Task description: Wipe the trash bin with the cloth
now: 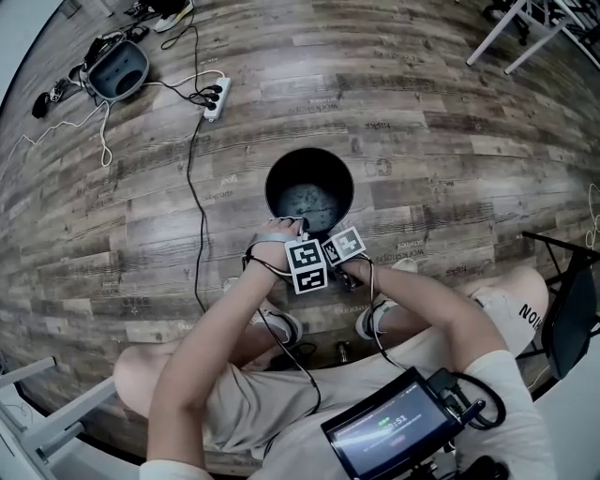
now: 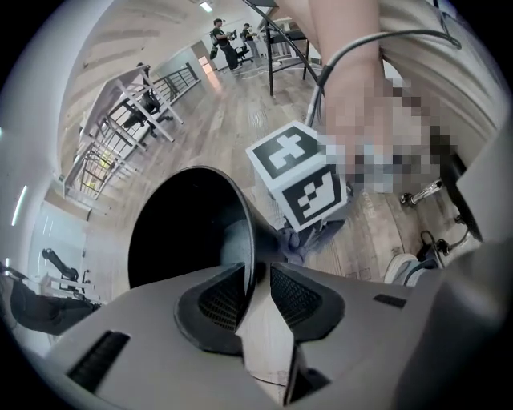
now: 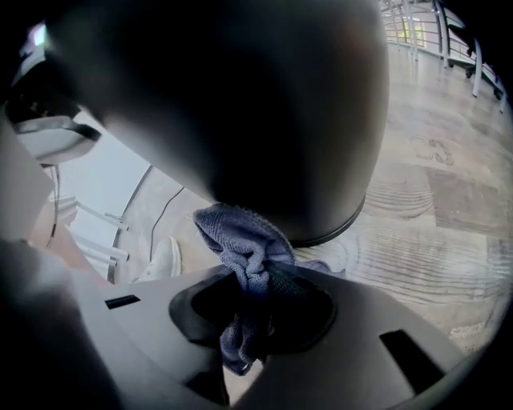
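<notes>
step: wiping outer wall | left gripper: jaws closed on rim of round black plastic trash bin, which stands on wood-plank floor at person's feet | right gripper: jaws clamped on bunched grey-blue cloth, touching bin's side | advice: brace rim firmly, flatten cloth, sweep around wall

Floor: weathered grey-brown planks are running across the whole head view.
Cables: a white power strip is lying at upper left, a black cable trailing down from it.
Furniture: white frame legs are standing at upper right; a dark chair is sitting at the right edge.
Light: a ceiling lamp is glowing at the top of the left gripper view.
</notes>
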`<state>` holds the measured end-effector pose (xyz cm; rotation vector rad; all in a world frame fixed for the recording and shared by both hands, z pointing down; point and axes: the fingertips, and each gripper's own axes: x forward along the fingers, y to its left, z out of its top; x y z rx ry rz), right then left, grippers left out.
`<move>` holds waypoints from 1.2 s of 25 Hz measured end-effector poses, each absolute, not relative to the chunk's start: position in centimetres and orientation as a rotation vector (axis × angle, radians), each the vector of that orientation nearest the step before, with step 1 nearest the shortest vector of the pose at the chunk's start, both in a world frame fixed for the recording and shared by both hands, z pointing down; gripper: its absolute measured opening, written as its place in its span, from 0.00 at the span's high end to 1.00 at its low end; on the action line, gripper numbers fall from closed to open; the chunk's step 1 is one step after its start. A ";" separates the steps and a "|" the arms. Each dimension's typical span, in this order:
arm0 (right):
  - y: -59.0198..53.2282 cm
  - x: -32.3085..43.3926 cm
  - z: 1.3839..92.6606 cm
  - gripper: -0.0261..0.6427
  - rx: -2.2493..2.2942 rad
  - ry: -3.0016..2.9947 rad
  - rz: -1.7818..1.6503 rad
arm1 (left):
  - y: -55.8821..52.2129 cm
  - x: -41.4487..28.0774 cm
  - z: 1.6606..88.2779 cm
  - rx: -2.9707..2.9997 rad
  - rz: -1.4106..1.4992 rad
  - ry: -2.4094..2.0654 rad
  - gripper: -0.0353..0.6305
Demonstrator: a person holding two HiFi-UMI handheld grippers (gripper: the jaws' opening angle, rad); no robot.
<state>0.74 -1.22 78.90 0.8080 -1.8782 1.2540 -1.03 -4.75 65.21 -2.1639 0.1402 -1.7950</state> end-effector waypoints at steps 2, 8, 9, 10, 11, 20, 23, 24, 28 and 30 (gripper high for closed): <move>-0.9 1.3 77.0 0.84 0.775 -1.884 1.226 | -5.2 -1.4 64.6 -2.162 -1.784 0.116 0.76; 0.4 1.8 72.6 0.84 0.699 -1.925 1.203 | -5.7 -2.8 63.5 -2.195 -1.747 -0.021 0.72; 0.6 1.8 71.9 0.84 0.694 -1.933 1.206 | -5.8 -3.2 63.5 -2.184 -1.741 -0.037 0.72; 0.7 1.8 71.3 0.84 0.690 -1.941 1.209 | -6.0 -3.5 63.6 -2.168 -1.736 -0.050 0.72; 0.8 1.7 70.6 0.84 0.686 -1.951 1.211 | -6.2 -4.0 63.6 -2.147 -1.731 -0.058 0.72; 0.6 1.7 65.3 0.84 0.729 -2.017 1.170 | -7.7 -5.6 65.4 -1.998 -1.654 -0.040 0.72; 0.3 2.1 64.4 0.84 0.782 -2.022 1.176 | -7.7 -5.5 65.5 -2.001 -1.669 -0.044 0.72; 0.2 2.2 64.2 0.84 0.803 -2.024 1.182 | -7.7 -5.5 65.5 -2.003 -1.677 -0.042 0.72; -0.4 1.8 63.4 0.84 0.861 -2.060 1.188 | -7.4 -5.3 65.6 -2.021 -1.702 -0.031 0.73; -0.7 1.5 62.8 0.84 0.873 -2.082 1.179 | -7.0 -4.7 65.5 -2.039 -1.704 -0.033 0.74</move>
